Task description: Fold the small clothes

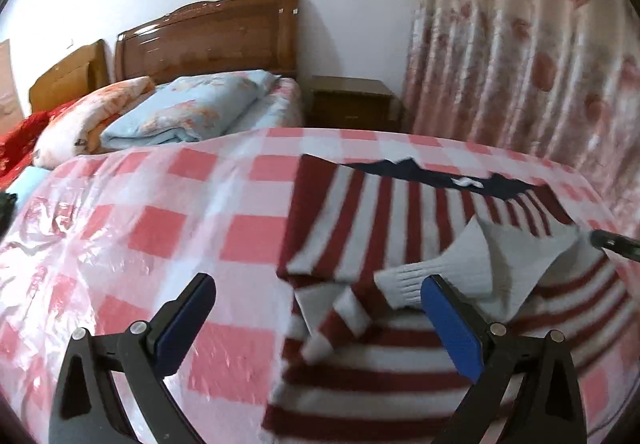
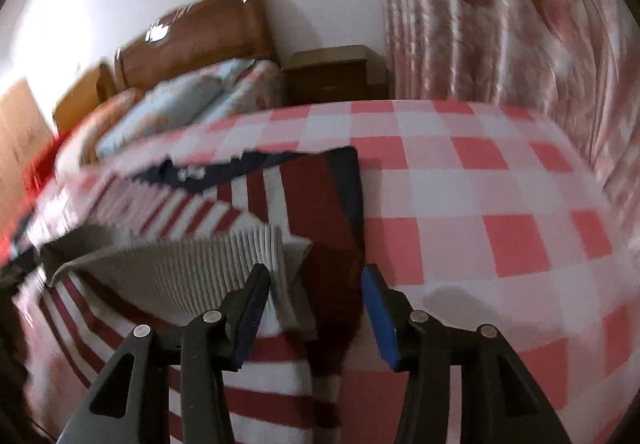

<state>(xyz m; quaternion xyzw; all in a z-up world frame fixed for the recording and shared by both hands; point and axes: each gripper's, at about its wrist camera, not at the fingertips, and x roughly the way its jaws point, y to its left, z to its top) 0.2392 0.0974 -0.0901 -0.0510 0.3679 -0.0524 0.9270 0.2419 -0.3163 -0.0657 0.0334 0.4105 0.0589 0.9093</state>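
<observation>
We worked at a table under a pink-and-white checked cloth point(image 1: 168, 228), and on it lay the red-and-white striped sweater point(image 1: 380, 356), our landmark for everything else. In the left wrist view it covered the right half of the cloth, with its dark navy collar point(image 1: 440, 179) at the far end. A grey ribbed cuff point(image 1: 436, 276) was folded in across the sweater's middle.

The left gripper point(image 1: 316, 296) stood released, its blue pads wide apart, spanning the near left edge of the sweater; one pad sat over the bare cloth and the other just in front of the cuff, grasping nothing. The right gripper point(image 2: 316, 284) was likewise unclenched, poised over the sweater's right edge beside the grey ribbing point(image 2: 224, 260), with nothing between its pads. Both views were smeared by motion, so we could not tell whether either pad touched the knit.

We judged the sleeves to be partly tucked in and the body fold to come next. To do it well, each gripper should close on both layers at the sweater's near edge, close to its outer corners, taking only the knit and not the checked cloth beneath. We would lift evenly on both sides, carry the hem toward the collar, and keep the folded cuff from sliding out of the sweater.
</observation>
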